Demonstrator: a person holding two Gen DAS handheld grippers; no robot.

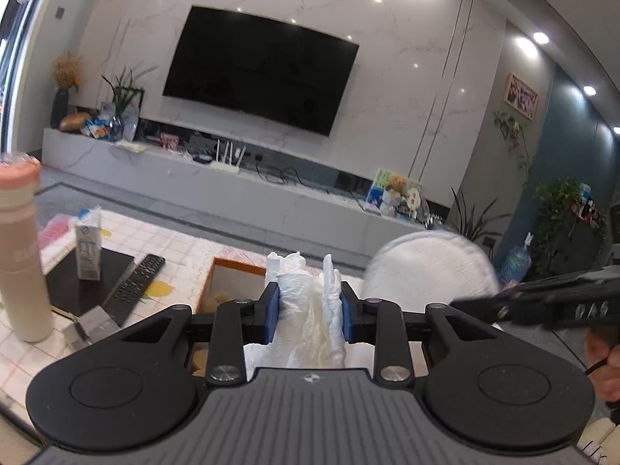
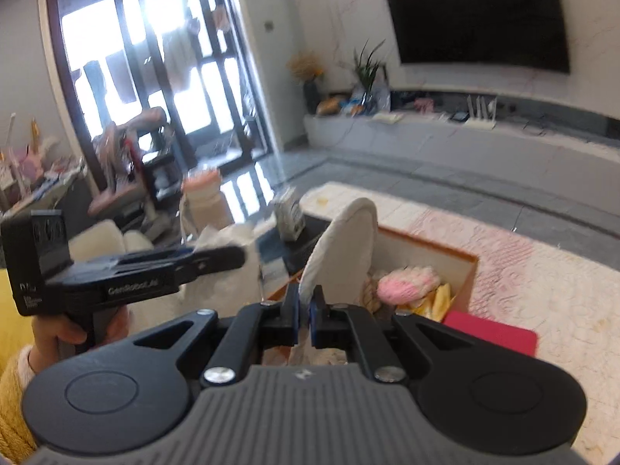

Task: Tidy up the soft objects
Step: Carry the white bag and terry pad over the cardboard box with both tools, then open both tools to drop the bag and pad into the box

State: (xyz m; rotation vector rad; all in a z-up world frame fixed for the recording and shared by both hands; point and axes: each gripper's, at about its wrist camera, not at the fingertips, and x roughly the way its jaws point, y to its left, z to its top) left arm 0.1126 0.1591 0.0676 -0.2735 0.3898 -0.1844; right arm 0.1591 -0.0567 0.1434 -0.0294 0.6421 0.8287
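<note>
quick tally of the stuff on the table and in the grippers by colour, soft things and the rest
White: 3, crumpled plastic bag, round fluffy pad, milk carton
Pink: 2, fluffy item in the box, flat pouch
Black: 1, remote
Beige: 1, bottle
Total: 7

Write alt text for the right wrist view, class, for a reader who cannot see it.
The right gripper is shut on the edge of a round white fluffy cushion, held over an open box of soft items on a patterned table. At left, a hand holds the left gripper, shut on crumpled white plastic. A living room with a wall television lies behind.
</note>
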